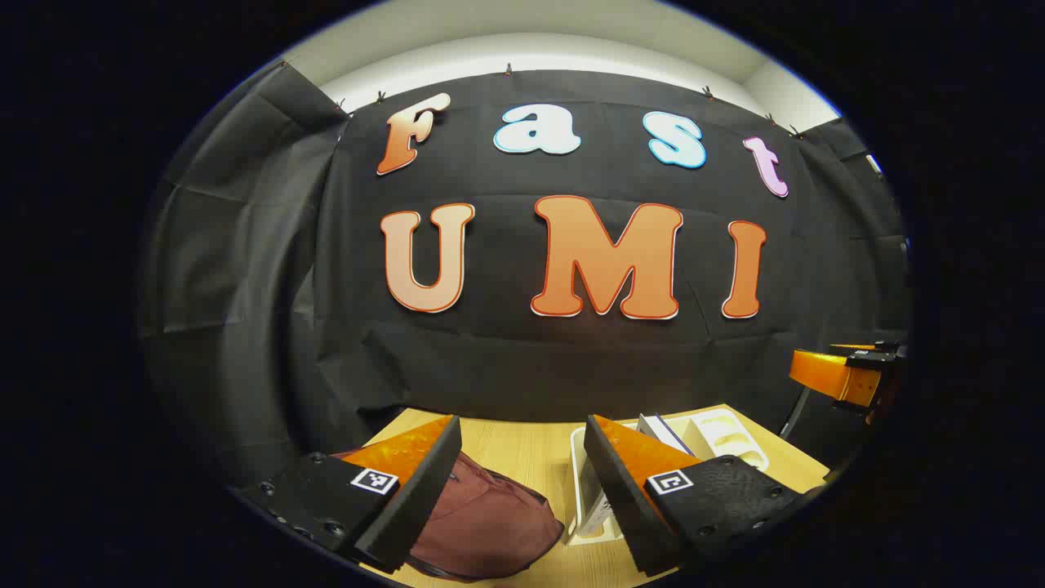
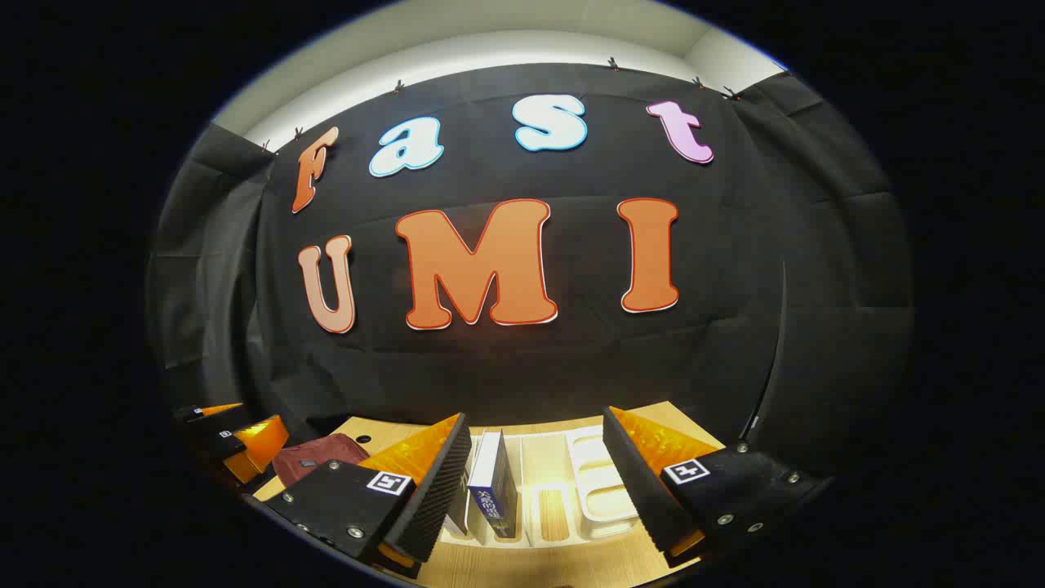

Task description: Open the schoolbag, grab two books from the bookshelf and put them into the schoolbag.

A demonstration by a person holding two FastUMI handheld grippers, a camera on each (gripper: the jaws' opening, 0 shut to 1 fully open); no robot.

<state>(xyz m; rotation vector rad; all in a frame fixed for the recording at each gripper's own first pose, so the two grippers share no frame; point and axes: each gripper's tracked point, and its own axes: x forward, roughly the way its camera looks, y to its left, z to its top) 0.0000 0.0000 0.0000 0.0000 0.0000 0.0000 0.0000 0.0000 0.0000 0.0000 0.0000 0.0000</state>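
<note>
Both grippers are up off the table (image 1: 522, 457), cameras facing the booth wall.

Left gripper (image 1: 522, 482): I see its jaws spread wide, nothing between the pads. Below and between the fingers, in the left gripper view, lies the maroon schoolbag (image 1: 490, 523), flat on the light wooden table and slightly left of centre. I can't tell from here whether its zip is open. Just right of the bag stands the white bookshelf (image 1: 727, 437), a slotted rack, partly hidden behind the right finger. One book (image 1: 663, 431) with a white cover and dark edge sticks up from it.

Right gripper (image 2: 535, 482): jaws also wide apart, gripping nothing. In the right gripper view the bookshelf (image 2: 600, 482) sits straight ahead between the fingers. A blue-spined book (image 2: 492, 482) stands upright in a left-hand slot, close to the left finger; whether they touch I can't tell. There's a second, paler book just behind it, mostly hidden. The slots to the right hold no books.

Schoolbag (image 2: 314, 457) shows at lower left in the right gripper view, beside the bookshelf. The left gripper (image 2: 237, 437) shows at the far left edge, over the bag. The right gripper (image 1: 849, 376) sits at the right edge of the left gripper view, above the bookshelf end of the table.
</note>
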